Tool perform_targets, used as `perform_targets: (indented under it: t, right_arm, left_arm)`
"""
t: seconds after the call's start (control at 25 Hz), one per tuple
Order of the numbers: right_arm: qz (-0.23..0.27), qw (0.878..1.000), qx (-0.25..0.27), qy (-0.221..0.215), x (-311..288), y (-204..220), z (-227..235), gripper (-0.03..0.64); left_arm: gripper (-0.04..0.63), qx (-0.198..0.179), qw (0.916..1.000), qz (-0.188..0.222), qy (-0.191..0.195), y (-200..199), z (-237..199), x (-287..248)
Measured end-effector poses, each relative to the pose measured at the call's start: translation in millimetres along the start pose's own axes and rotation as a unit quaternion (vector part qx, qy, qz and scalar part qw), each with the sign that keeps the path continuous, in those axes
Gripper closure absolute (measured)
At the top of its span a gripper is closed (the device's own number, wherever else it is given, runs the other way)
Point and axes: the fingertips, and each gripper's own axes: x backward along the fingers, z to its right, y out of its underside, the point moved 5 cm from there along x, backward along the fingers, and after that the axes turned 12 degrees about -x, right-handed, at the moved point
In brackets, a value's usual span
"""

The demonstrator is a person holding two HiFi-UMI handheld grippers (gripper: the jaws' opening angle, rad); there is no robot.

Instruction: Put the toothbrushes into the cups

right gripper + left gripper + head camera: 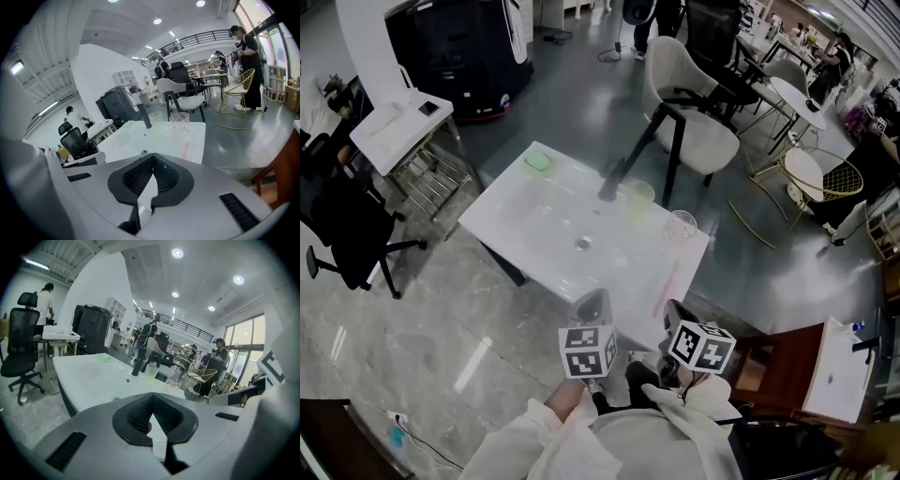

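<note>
A pink toothbrush (pixel 664 286) lies on the white washbasin table (pixel 534 220), near its right edge, and it also shows in the right gripper view (pixel 186 149). Behind it stands a clear glass cup (pixel 680 225) (pixel 179 123) (pixel 174 383). A pale green cup (pixel 639 195) (pixel 155 117) (pixel 151 372) stands beside the black faucet (pixel 612 178). My left gripper (pixel 592 305) (pixel 158 442) and right gripper (pixel 675 314) (pixel 144 202) hover at the table's near edge. Both are shut with nothing held, and both are short of the toothbrush.
A green soap dish (pixel 538 161) sits at the table's far left corner, and a drain (pixel 583 244) lies in the middle. A white chair (pixel 694 112) stands behind the table, a black office chair (pixel 337 216) to the left and a brown wooden chair (pixel 778 366) to the right.
</note>
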Motion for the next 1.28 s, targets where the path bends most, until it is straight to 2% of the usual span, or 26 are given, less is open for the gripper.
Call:
perform_targets:
  t: [0.4,0.56,0.68,0.92,1.12,1.28]
  right_arm:
    - [0.025,0.999,-0.027,-0.028,-31.2,-50.9,11.9,0.594]
    - [0.038,0.998,-0.043,-0.029,-42.4,-76.1,22.9,0.594]
    - [0.048,0.997,-0.05,-0.035,-49.8,-88.7,26.0,0.594]
    - [0.046,0.996,-0.063,-0.043,-57.7,-94.2,34.6,0.594]
    - [0.045,0.995,-0.086,-0.026,-57.9,-93.7,58.9,0.594]
    - [0.039,0.994,-0.104,-0.011,-55.5,-86.1,79.5,0.594]
  left_arm:
    - [0.6,-0.058,0.9983,0.004,-0.002,-44.1,13.4,-42.0]
    - [0.6,-0.073,0.9968,0.022,0.022,-66.7,24.7,-60.7]
    - [0.6,-0.093,0.995,0.02,0.028,-75.8,31.5,-74.6]
    - [0.6,-0.105,0.9942,-0.002,0.023,-75.6,36.9,-95.2]
    - [0.6,-0.124,0.9916,-0.022,0.03,-65.5,50.0,-106.8]
    - [0.6,-0.125,0.9901,-0.042,0.05,-51.8,63.8,-114.0]
